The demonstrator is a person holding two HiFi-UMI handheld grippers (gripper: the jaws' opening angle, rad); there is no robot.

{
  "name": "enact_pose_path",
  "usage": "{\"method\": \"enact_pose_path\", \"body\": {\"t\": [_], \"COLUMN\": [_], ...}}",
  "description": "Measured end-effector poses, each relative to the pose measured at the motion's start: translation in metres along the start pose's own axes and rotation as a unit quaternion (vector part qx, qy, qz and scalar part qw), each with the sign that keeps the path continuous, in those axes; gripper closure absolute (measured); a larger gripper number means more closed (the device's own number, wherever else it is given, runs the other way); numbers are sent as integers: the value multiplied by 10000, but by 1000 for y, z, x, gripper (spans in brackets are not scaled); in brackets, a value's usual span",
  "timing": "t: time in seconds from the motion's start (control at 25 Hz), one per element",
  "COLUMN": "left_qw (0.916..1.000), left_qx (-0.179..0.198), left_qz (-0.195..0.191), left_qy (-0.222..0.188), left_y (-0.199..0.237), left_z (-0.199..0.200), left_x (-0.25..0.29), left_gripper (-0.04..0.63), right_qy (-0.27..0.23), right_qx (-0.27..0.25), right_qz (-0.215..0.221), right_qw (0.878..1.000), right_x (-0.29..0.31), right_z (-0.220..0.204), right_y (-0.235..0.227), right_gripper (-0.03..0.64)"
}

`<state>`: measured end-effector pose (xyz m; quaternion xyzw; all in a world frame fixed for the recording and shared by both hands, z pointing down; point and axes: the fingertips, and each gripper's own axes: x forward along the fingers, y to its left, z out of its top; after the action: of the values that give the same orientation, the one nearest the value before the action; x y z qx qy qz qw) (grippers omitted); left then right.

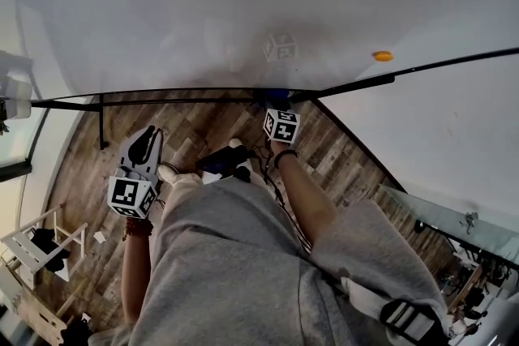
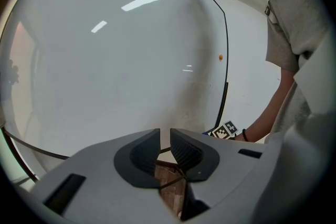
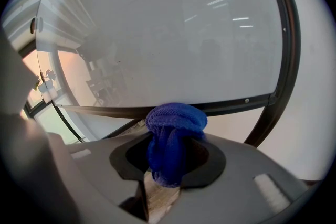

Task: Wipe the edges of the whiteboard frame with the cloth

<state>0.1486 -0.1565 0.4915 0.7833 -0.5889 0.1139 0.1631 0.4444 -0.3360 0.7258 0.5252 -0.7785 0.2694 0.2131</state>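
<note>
Head view: cloth (image 1: 277, 96) at lower frame edge (image 1: 186, 93)

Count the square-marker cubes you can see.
2. One marker cube rides the left gripper, over the wooden floor; the other rides the right gripper at the bottom frame. The faint third on the whiteboard is a reflection.

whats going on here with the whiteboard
A person stands at a whiteboard with a gripper in each hand. The right gripper has its jaws shut on a blue cloth, held at the board's black bottom frame edge, near a corner. The left gripper hangs off to the side, jaws slightly apart with nothing between them.
</note>
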Motion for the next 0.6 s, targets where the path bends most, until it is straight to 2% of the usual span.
{"method": "enact_pose_path", "body": {"t": [0.6], "left_qw": [9993], "left_qx": [-196], "left_qz": [310], "left_qy": [-64], "left_y": [36], "left_z": [-13], "left_x": [-34], "left_gripper": [529], "right_qy": [74], "right_qx": [-24], "right_qz": [153], "right_qw": [9999], "right_x": [7], "right_z": [-3], "right_y": [42], "right_gripper": [485]}}
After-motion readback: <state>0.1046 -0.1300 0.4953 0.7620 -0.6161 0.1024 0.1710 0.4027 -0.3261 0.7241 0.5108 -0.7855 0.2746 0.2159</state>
